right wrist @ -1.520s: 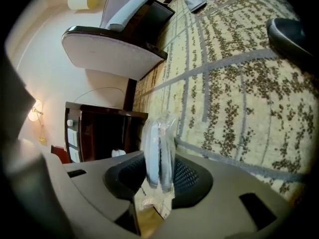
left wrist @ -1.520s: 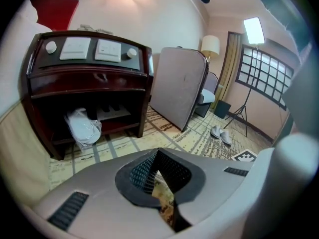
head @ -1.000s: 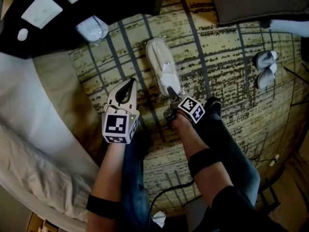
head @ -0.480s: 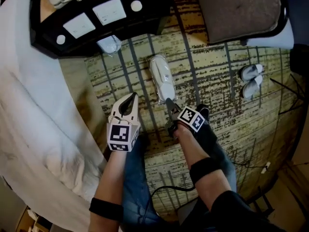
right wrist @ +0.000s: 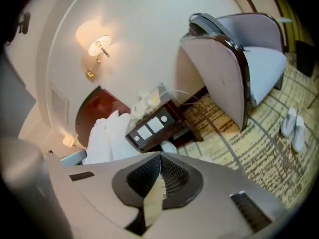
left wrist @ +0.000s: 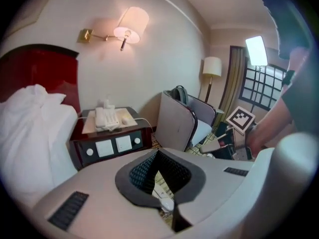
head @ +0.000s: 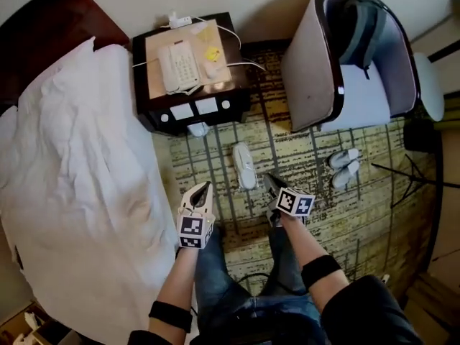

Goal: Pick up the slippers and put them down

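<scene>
Centre-frame slipper (head: pixel 244 165) lies released on carpet (head: pixel 327 218); right tongs (head: pixel 270 183) just closed empty, left tongs (head: pixel 203 190) clenched empty, both lifted away, so put-down looks done.

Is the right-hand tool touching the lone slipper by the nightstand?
Apart. In the head view, carpet shows between the right tool and the slipper; the right gripper view shows shut, empty jaws.

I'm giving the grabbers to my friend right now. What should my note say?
Left gripper: shut, empty.
Right gripper: jaws have just closed, with nothing between them.
Things: one white slipper lies on the carpet ahead of both grippers. A pair of slippers lies beside the armchair.
Done: the white slipper is down.
Left: possibly the pair, which neither gripper touches.
</scene>
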The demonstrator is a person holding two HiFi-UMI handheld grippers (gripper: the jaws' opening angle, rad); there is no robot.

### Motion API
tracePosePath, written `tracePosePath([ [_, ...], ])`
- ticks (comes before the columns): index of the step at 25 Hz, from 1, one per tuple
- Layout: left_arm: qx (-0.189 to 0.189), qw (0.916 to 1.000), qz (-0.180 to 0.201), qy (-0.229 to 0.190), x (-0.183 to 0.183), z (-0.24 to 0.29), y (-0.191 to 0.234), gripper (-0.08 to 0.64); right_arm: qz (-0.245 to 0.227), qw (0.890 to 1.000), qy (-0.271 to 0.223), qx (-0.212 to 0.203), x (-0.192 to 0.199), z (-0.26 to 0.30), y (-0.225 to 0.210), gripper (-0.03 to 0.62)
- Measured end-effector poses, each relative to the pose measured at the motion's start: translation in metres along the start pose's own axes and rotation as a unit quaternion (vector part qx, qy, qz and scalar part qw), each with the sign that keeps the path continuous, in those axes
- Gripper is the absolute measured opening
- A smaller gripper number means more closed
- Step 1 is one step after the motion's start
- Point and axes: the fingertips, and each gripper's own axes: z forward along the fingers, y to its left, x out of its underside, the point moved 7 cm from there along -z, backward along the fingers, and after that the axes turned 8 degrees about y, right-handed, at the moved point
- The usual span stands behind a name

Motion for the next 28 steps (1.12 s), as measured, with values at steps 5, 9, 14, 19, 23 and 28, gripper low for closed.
tracePosePath([
  [5,-0.016,0.9998,0.004,-0.012,-0.064,-0.09,-0.029,0.001,-0.13,0.991,-0.027,-0.016,-0.063,-0.116,0.083,0.0],
  [9,-0.042,0.9985,-0.002,-0.036,-0.098,-0.143,-0.027,0.001,-0.265,0.964,-0.034,-0.014,-0.101,-0.169,0.143,0.0],
  [14,-0.074,0.9953,-0.011,-0.061,-0.112,-0.181,-0.025,0.001,-0.349,0.935,-0.054,-0.016,-0.118,-0.206,0.183,0.0],
  [19,-0.081,0.9937,-0.021,-0.075,-0.116,-0.197,-0.019,0.001,-0.377,0.923,-0.071,-0.004,-0.114,-0.223,0.199,0.002],
  [23,-0.08,0.9935,-0.05,-0.064,-0.114,-0.202,-0.019,0.001,-0.377,0.923,-0.071,-0.008,-0.112,-0.225,0.202,0.002],
  [28,-0.093,0.991,-0.064,-0.071,-0.107,-0.201,-0.009,0.001,-0.372,0.925,-0.072,-0.01,-0.116,-0.227,0.199,0.002],
])
